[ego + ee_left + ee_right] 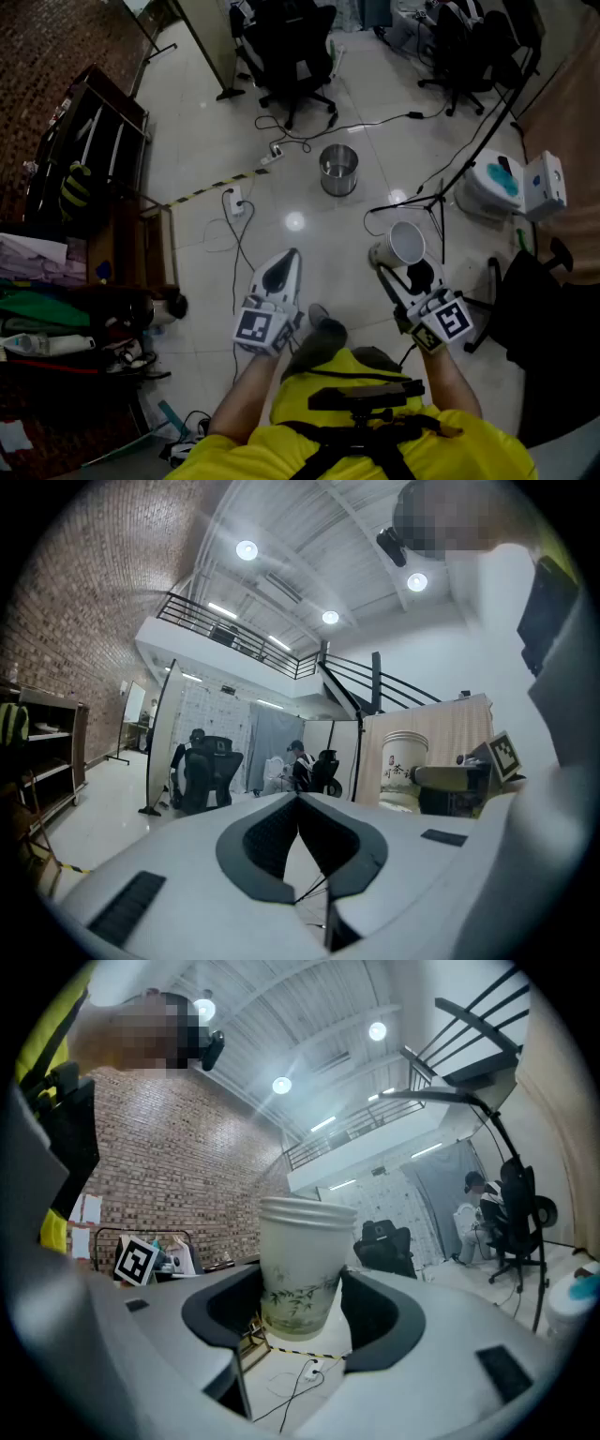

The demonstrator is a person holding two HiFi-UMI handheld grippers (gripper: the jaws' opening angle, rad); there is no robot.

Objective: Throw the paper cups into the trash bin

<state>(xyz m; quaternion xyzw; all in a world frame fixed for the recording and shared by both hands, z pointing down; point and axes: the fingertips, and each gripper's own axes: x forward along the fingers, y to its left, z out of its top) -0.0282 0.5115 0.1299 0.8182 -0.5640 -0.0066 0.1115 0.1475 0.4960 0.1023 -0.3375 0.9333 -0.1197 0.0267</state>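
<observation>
A white paper cup printed with green bamboo is held up off the floor, pinched at its lower wall by my right gripper. In the right gripper view the cup stands upright, and both pads of the right gripper press on its sides. A round metal trash bin stands on the tiled floor ahead, a little left of the cup. My left gripper is shut and holds nothing. In its own view the left gripper has its tips together, and the cup shows at the right.
Black office chairs stand beyond the bin. Cables and a power strip cross the floor, with a black-yellow tape strip. A tripod stand and a white container are at the right. A dark shelf lines the left.
</observation>
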